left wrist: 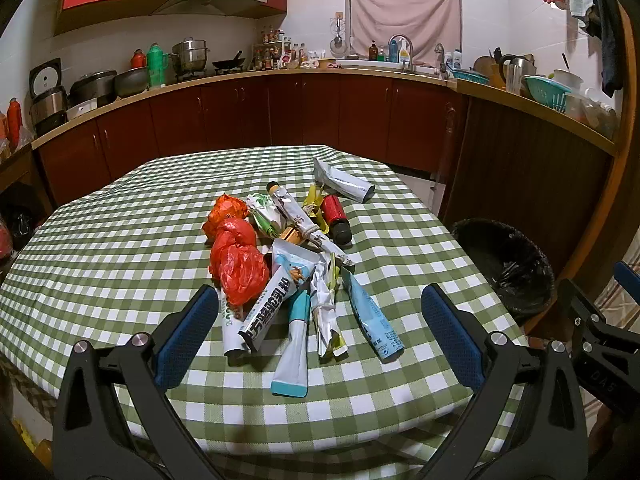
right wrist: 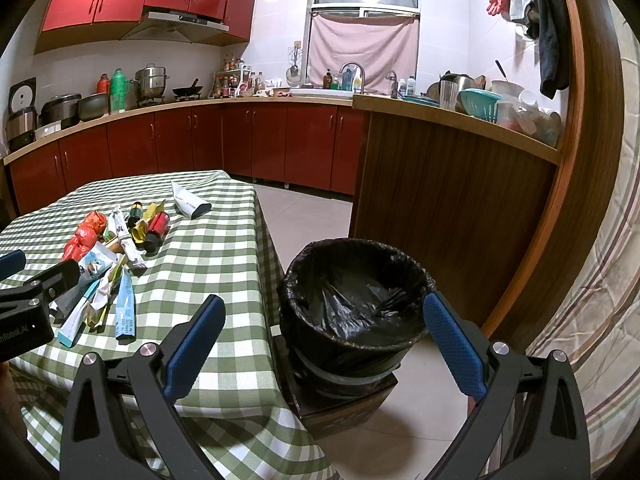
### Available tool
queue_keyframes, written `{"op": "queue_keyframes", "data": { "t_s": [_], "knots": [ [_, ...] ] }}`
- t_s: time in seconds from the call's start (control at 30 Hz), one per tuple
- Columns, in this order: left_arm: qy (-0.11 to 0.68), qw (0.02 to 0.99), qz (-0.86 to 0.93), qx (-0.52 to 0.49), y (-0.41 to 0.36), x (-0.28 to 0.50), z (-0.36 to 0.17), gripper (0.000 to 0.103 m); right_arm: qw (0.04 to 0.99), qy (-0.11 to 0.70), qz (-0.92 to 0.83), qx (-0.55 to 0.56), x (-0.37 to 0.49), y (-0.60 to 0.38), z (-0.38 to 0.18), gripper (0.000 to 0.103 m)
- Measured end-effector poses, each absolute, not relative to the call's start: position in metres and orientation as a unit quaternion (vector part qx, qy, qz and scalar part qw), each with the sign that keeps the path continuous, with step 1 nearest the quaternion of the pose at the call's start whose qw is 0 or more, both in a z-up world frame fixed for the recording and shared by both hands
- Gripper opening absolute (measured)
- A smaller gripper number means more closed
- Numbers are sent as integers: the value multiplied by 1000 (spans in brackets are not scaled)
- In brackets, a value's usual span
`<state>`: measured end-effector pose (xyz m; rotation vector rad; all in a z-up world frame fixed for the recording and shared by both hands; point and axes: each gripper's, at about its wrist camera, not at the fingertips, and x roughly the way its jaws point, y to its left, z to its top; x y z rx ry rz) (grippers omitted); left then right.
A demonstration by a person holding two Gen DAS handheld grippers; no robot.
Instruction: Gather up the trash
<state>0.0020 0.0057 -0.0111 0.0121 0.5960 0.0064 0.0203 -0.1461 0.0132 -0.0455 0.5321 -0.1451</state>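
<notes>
The left gripper (left wrist: pixel 320 312) and the right gripper (right wrist: pixel 324 324) both tilt downward toward 12 o'clock, jaws spread wide, nothing held.

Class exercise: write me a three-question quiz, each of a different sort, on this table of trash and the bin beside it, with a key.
1. True or false: the left claw is shut on a wrapper.
2. Multiple choice: the bin stands A) on the table, B) on the floor beside the table, C) on the counter.
3. Fill in: the bin liner is ____ in colour.

Key: 1 false, both it and the right claw are open and empty; 2 B; 3 black.
</notes>
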Motion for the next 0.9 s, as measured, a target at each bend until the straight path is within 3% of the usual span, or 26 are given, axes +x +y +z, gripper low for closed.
{"op": "queue_keyframes", "data": {
  "t_s": [0.9],
  "knots": [
    [305,952,9,2,10,4,-13,99,962,263,-71,-22,21,-146,12,97]
  ]
}}
